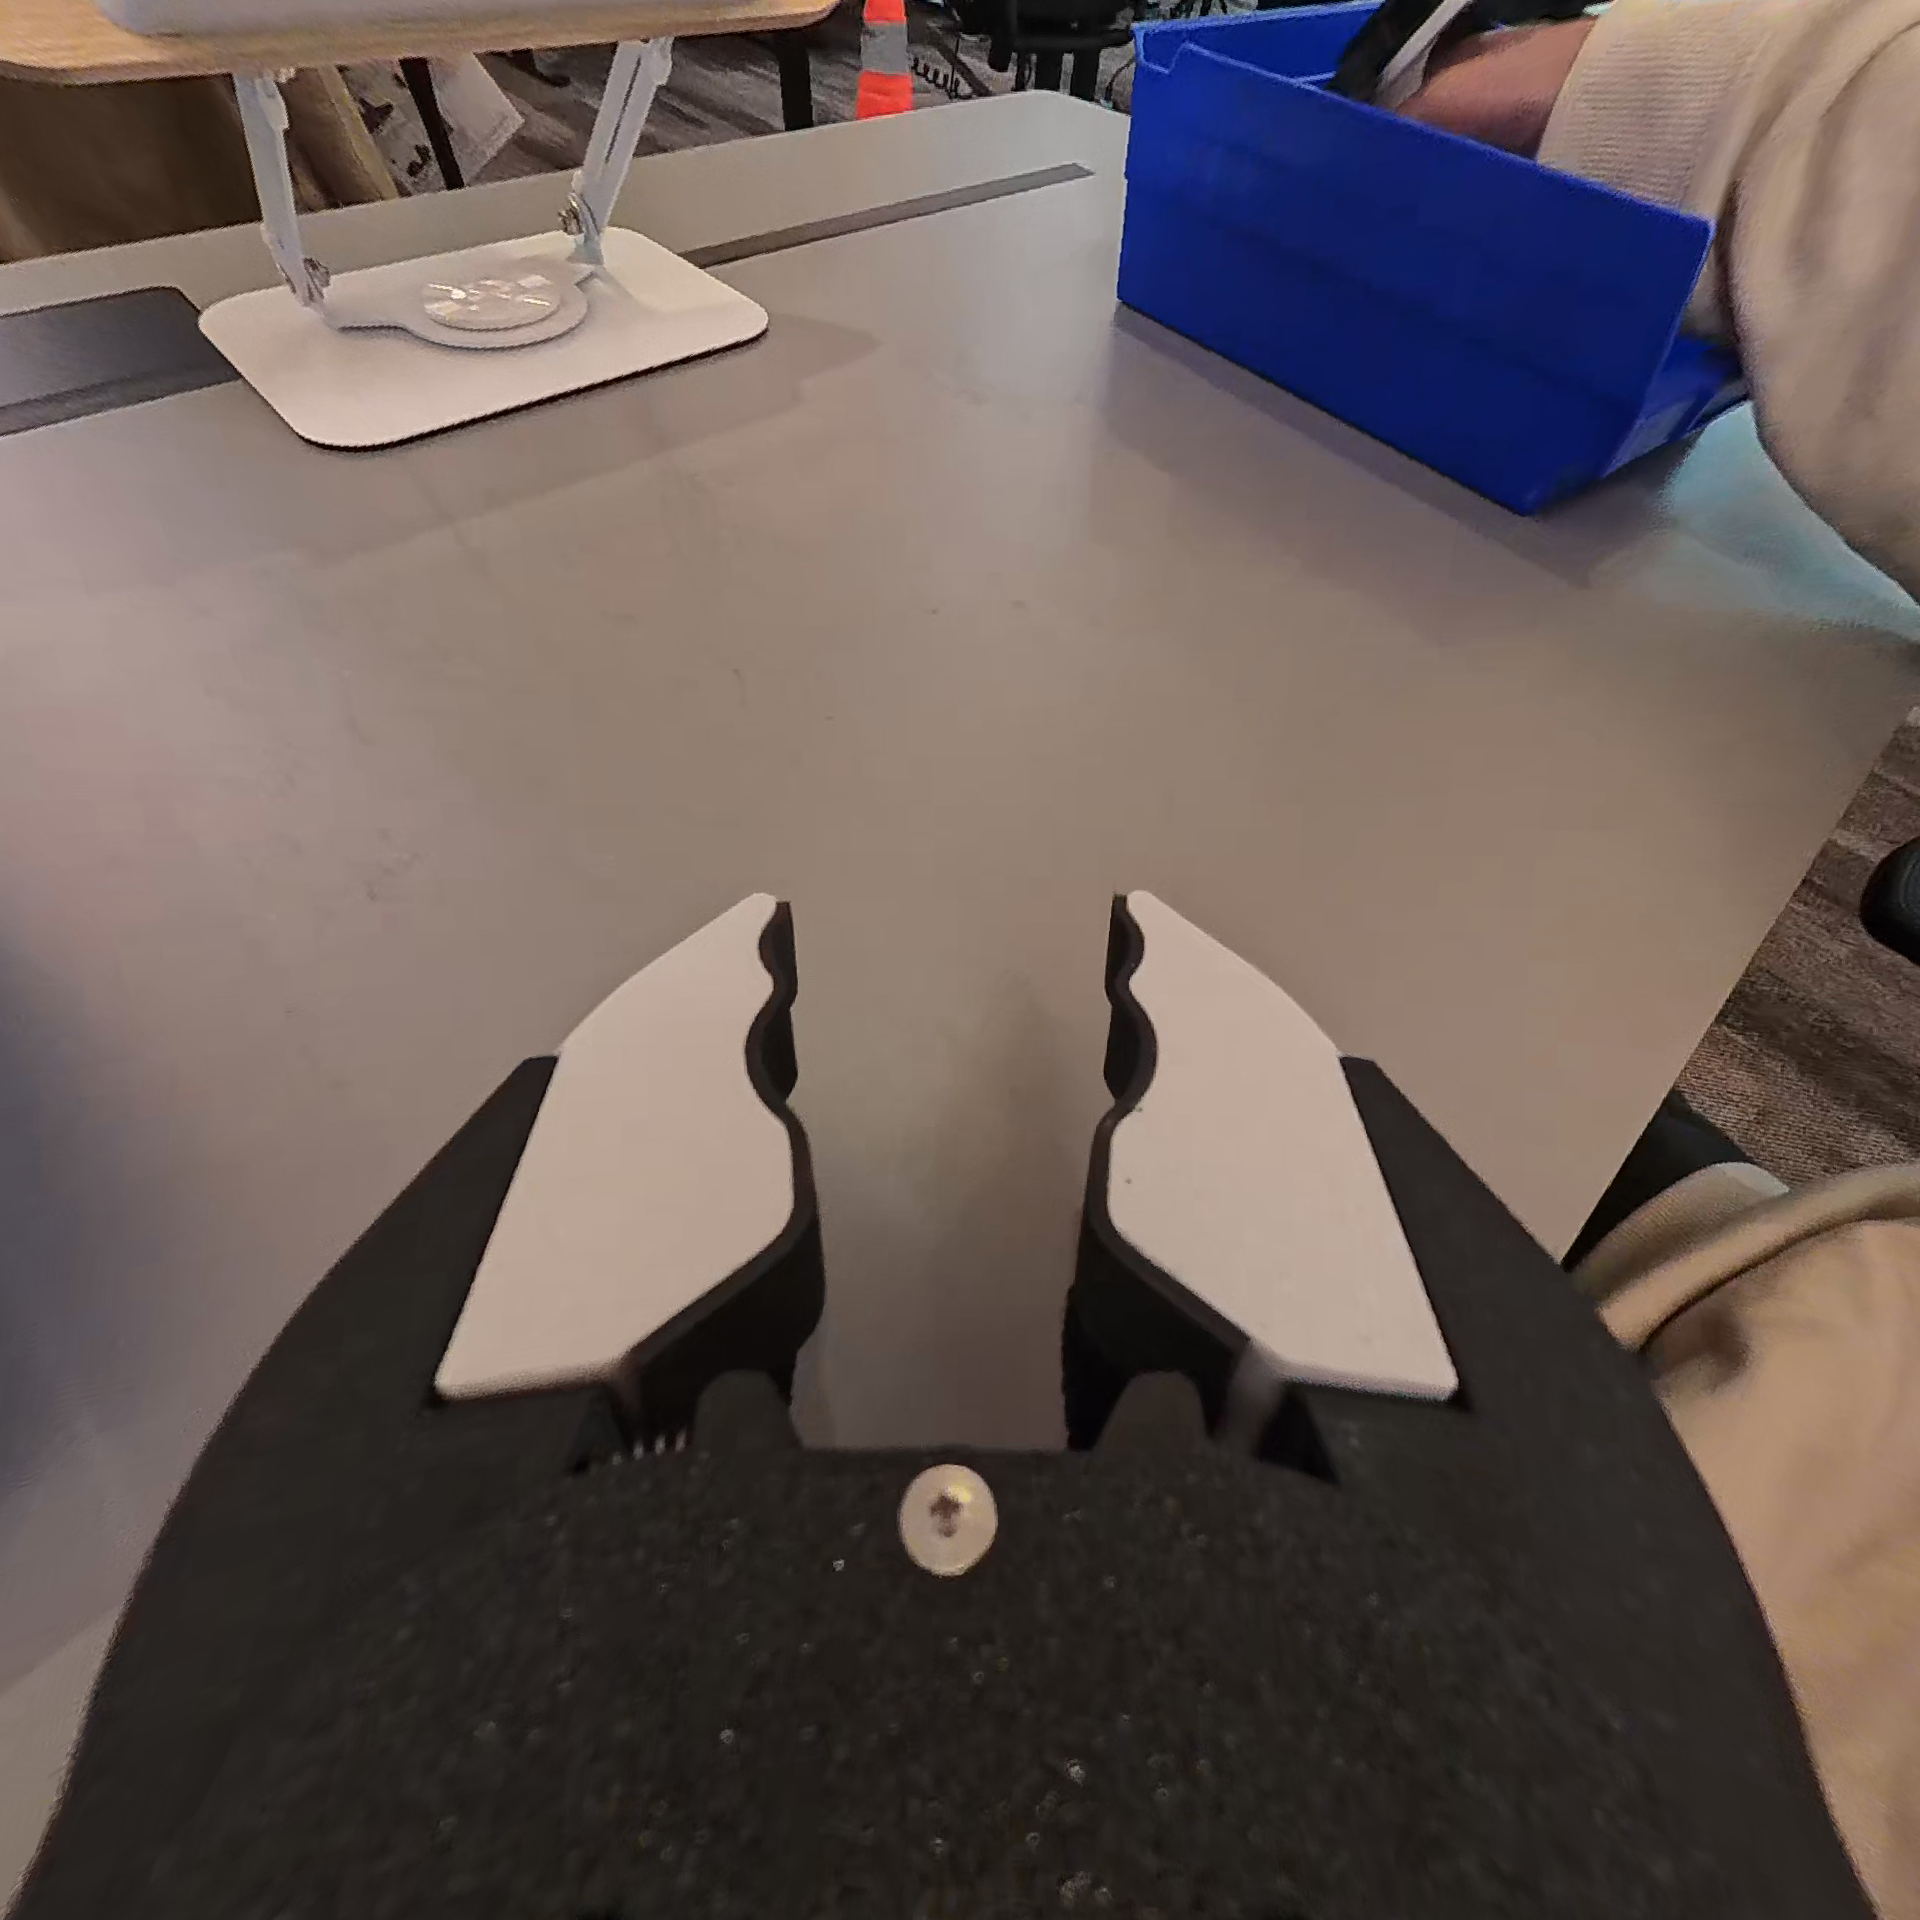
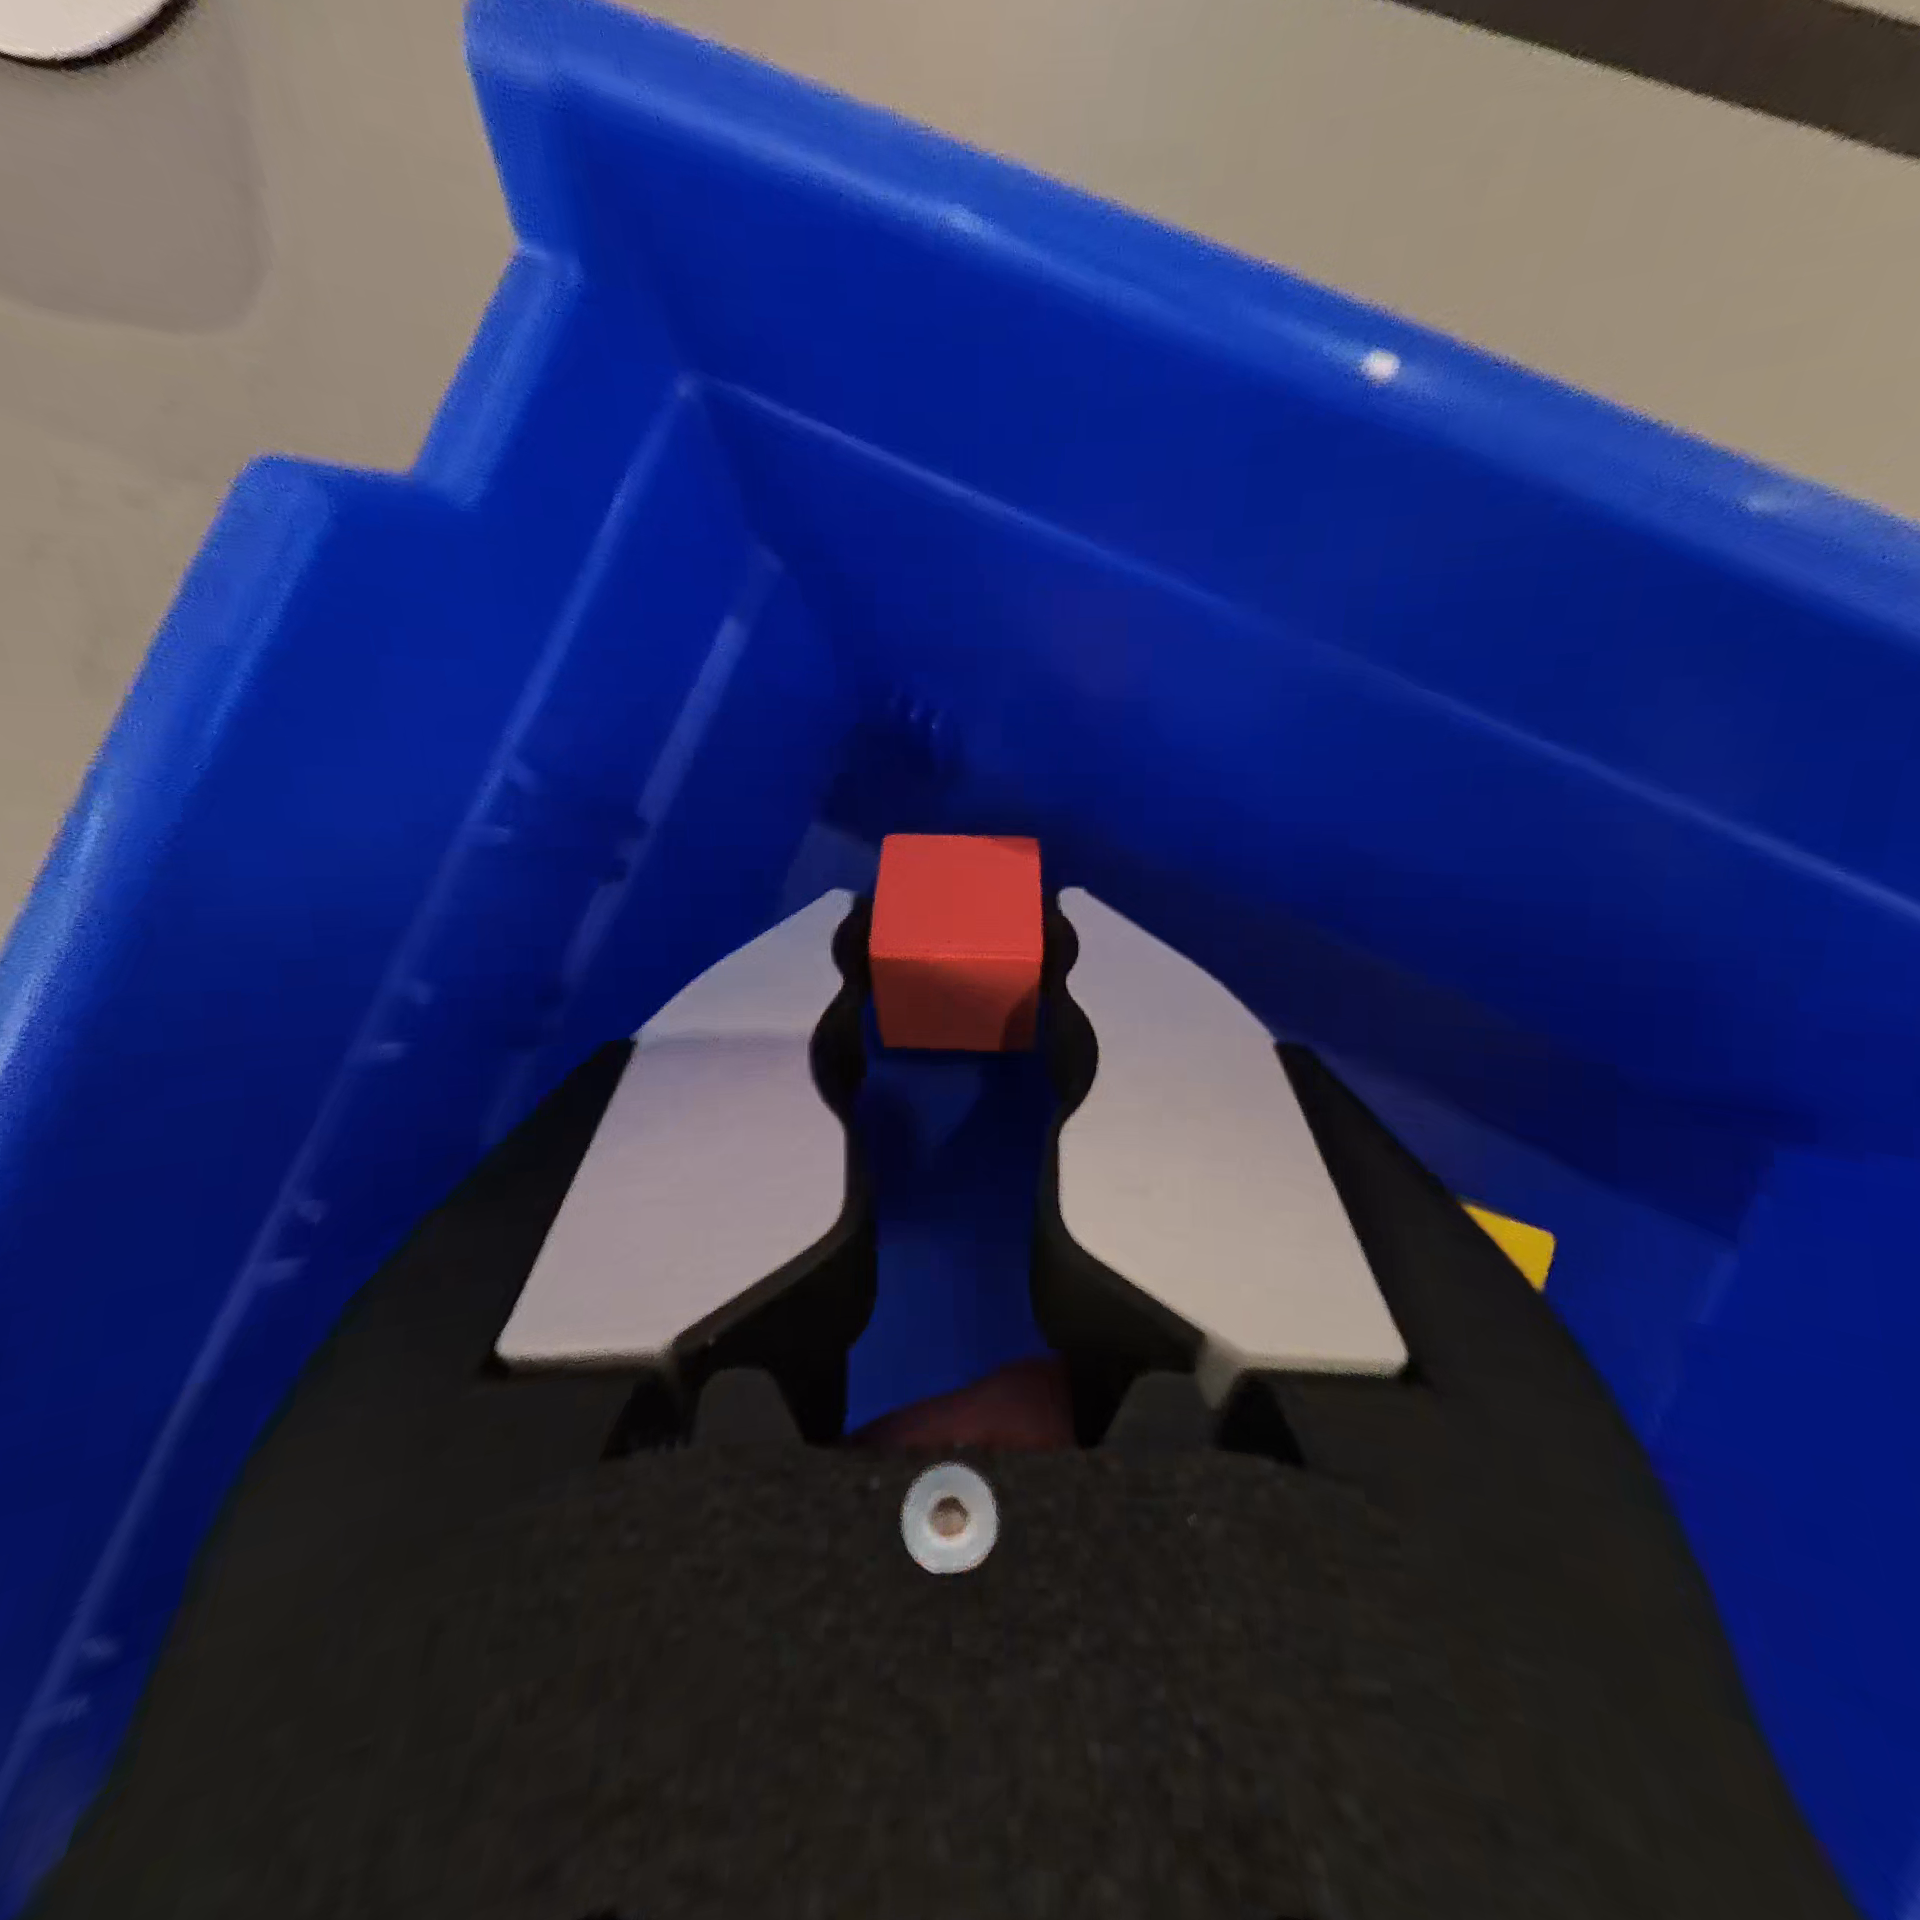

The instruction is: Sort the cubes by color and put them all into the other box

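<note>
Your left gripper [image 1: 951, 914] hovers over the grey table [image 1: 623, 675], jaws apart and empty; the blue box [image 1: 1382, 301] stands to its right. Your right gripper [image 2: 954, 904] reaches into that box's corner, fingertips clamping a red cube [image 2: 954, 940]

Glossy blue plastic box [image 2: 1195, 582], matt red cube [image 2: 954, 940], smooth grey table [image 1: 727, 644]

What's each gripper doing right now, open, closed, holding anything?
Left gripper: open, empty, above the grey table.
Right gripper: closed on a red cube, inside the blue box.
</note>
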The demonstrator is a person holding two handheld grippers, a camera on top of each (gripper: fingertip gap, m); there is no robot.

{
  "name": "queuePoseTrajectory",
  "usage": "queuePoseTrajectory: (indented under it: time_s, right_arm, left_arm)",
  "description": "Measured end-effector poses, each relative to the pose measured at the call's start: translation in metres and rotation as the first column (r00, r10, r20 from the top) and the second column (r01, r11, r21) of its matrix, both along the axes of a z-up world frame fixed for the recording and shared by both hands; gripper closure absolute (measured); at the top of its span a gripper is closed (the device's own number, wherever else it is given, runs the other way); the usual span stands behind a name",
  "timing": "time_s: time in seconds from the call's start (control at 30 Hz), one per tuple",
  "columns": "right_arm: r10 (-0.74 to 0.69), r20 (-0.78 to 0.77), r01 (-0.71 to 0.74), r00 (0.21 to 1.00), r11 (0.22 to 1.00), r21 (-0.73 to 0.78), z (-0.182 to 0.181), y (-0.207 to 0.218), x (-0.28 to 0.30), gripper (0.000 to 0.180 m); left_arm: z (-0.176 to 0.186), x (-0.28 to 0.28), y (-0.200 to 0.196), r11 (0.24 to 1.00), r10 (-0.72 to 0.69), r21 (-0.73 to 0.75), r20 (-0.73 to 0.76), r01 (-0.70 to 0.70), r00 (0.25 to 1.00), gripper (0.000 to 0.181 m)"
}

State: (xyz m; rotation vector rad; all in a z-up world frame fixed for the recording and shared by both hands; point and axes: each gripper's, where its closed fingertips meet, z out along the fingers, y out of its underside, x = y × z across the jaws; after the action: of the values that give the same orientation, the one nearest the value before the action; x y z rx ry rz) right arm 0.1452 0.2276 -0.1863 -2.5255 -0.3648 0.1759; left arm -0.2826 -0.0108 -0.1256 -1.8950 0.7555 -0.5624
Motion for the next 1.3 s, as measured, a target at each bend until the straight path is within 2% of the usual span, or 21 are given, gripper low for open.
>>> queuePoseTrajectory:
  time_s: [0.03, 0.1, 0.17, 0.2, 0.27, 0.3, 0.33, 0.4, 0.5, 0.6, 0.73, 1.03, 1.17, 1.3]
  right_arm:
    - [0.001, 0.014, 0.000, 1.000, 1.000, -0.004, 0.002, -0.003, 0.003, 0.137]
    - [0.000, 0.044, -0.003, 0.999, 0.999, 0.054, 0.022, -0.010, 0.011, 0.135]
    - [-0.013, -0.002, 0.013, 1.000, 0.978, 0.206, 0.071, -0.026, 0.009, 0.134]
    - [-0.006, -0.100, 0.037, 0.995, 0.950, 0.310, 0.105, -0.040, -0.003, 0.137]
    - [0.096, -0.369, 0.129, 0.925, 0.832, 0.540, 0.181, -0.084, -0.046, 0.146]
    - [0.163, -0.409, 0.157, 0.898, 0.749, 0.643, 0.207, -0.111, -0.068, 0.147]
    - [0.216, -0.380, 0.128, 0.899, 0.700, 0.702, 0.214, -0.138, -0.096, 0.147]
    - [0.327, -0.332, 0.002, 0.885, 0.710, 0.704, 0.191, -0.187, -0.165, 0.137]
    - [0.500, -0.382, -0.168, 0.777, 0.750, 0.640, 0.130, -0.252, -0.263, 0.137]
    - [0.542, -0.331, -0.252, 0.773, 0.740, 0.624, 0.095, -0.282, -0.302, 0.138]
    - [0.550, -0.180, -0.324, 0.815, 0.691, 0.647, 0.084, -0.286, -0.310, 0.139]
    - [0.528, -0.213, -0.315, 0.822, 0.733, 0.603, 0.071, -0.277, -0.304, 0.141]
    - [0.528, -0.240, -0.303, 0.815, 0.740, 0.600, 0.072, -0.275, -0.297, 0.141]
    - [0.512, -0.267, -0.277, 0.816, 0.752, 0.598, 0.077, -0.269, -0.286, 0.141]
  left_arm:
    - [-0.001, -0.001, 0.000, 1.000, 0.002, -0.001, -0.006, -0.002, 1.000, 0.123]
    - [-0.003, -0.002, -0.001, 1.000, 0.004, -0.011, -0.004, -0.004, 1.000, 0.123]
    - [-0.004, -0.004, -0.001, 1.000, 0.011, -0.028, 0.008, -0.011, 1.000, 0.123]
    - [-0.004, -0.006, 0.000, 0.999, 0.020, -0.034, 0.014, -0.020, 1.000, 0.123]
    - [-0.002, -0.010, 0.002, 0.999, 0.039, -0.037, 0.030, -0.038, 0.999, 0.123]
    - [0.000, -0.011, 0.004, 0.998, 0.049, -0.033, 0.035, -0.048, 0.998, 0.123]
    - [0.001, -0.013, 0.006, 0.998, 0.060, -0.026, 0.040, -0.059, 0.997, 0.123]
    - [0.001, -0.015, 0.009, 0.996, 0.085, -0.018, 0.039, -0.085, 0.996, 0.123]
    - [0.000, -0.017, 0.009, 0.994, 0.106, -0.026, 0.034, -0.105, 0.994, 0.123]
    - [-0.003, -0.017, 0.005, 0.994, 0.106, -0.026, 0.016, -0.106, 0.994, 0.124]
    - [-0.007, -0.017, -0.001, 0.995, 0.099, -0.027, -0.002, -0.099, 0.995, 0.124]
    - [-0.007, -0.028, -0.005, 0.991, 0.106, -0.081, 0.018, -0.105, 0.994, 0.124]
    - [0.020, -0.043, -0.018, 0.994, 0.099, -0.059, 0.038, -0.097, 0.994, 0.124]
    - [0.057, -0.114, -0.006, 0.969, 0.247, 0.033, -0.059, -0.245, 0.967, 0.123]
